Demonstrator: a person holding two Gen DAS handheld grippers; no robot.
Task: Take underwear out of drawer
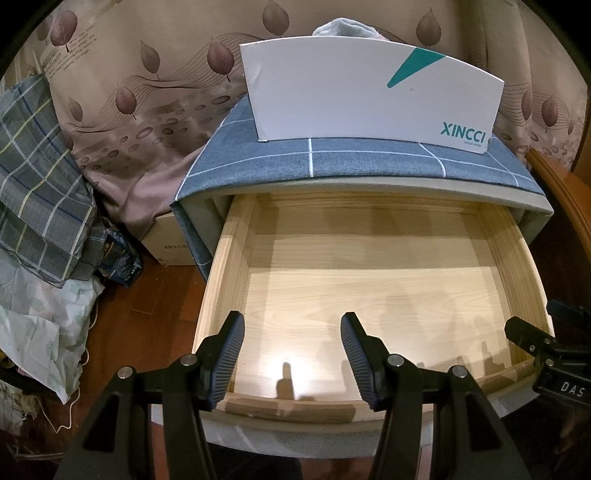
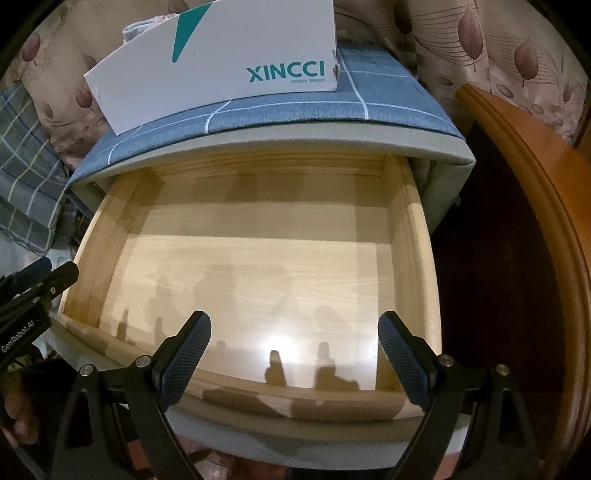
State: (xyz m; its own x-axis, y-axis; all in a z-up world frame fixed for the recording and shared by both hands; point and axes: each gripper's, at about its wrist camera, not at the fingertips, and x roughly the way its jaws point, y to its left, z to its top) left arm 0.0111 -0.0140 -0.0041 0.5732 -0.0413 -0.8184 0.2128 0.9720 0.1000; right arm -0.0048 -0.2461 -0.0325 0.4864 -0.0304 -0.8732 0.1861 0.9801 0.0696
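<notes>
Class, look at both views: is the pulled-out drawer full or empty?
Empty. The drawer shows only its bare pale wood floor and shadows in both views; no underwear is visible.

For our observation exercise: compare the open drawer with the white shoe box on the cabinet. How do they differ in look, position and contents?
The drawer is pale wood grain; the box is white card with teal print. The drawer is pulled out below the cabinet's blue checked top; the box stands on that top. The drawer's visible floor is bare; the box has pale cloth showing above its rim. Both are open-topped.
</notes>
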